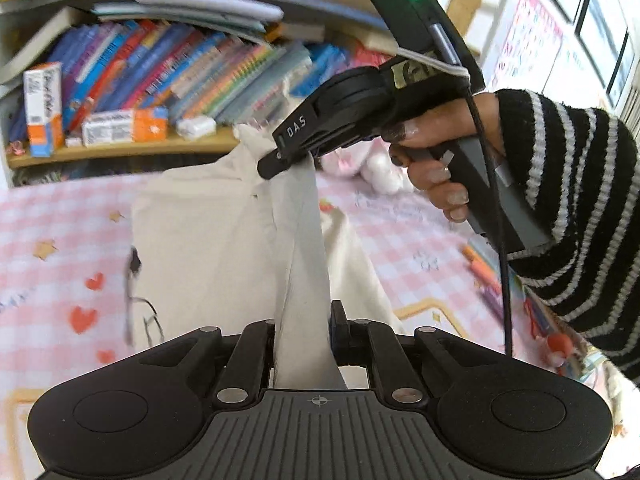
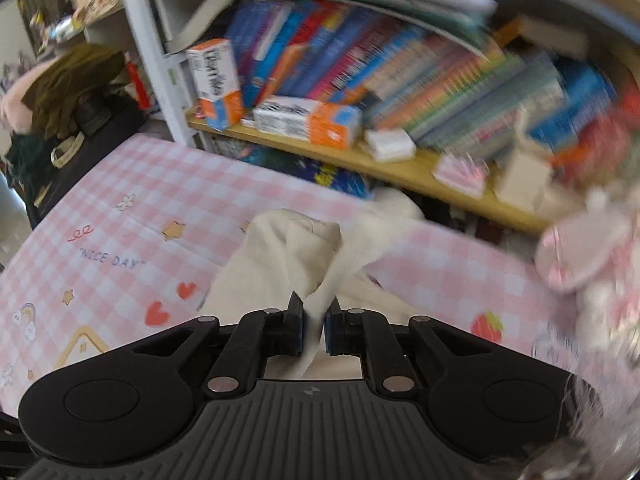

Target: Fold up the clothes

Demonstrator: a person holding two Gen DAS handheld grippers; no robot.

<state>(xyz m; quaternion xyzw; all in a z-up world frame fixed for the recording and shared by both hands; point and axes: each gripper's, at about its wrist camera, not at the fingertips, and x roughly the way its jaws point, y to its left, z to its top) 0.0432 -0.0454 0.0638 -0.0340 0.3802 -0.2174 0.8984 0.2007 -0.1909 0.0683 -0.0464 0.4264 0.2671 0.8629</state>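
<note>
A: From the left wrist view, where does the work stand?

B: The left gripper (image 1: 303, 332) has its fingers closed on a band of the cream garment (image 1: 200, 232), which runs taut up to the right gripper (image 1: 280, 160) — that one is pinched on the same cloth, held by the right hand (image 1: 436, 152) in a striped sleeve. The rest of the garment lies on the pink checked bedspread (image 1: 60, 220), toward its far edge below the bookshelf (image 1: 120, 148).

A: And the right wrist view?

B: It is blurred, but the right gripper (image 2: 314, 312) plainly clamps a twisted strip of the garment (image 2: 280, 256), the bulk lying mid-bedspread (image 2: 120, 200) with a pink plush toy (image 2: 592, 248) at the right edge.

A: So which step?

B: Likely the lift of an edge or sleeve, held between both grippers — a fold being set up, not finished. The next move probably calls for keeping the strip taut and carrying it over the body of the garment before either grip lets go.
</note>
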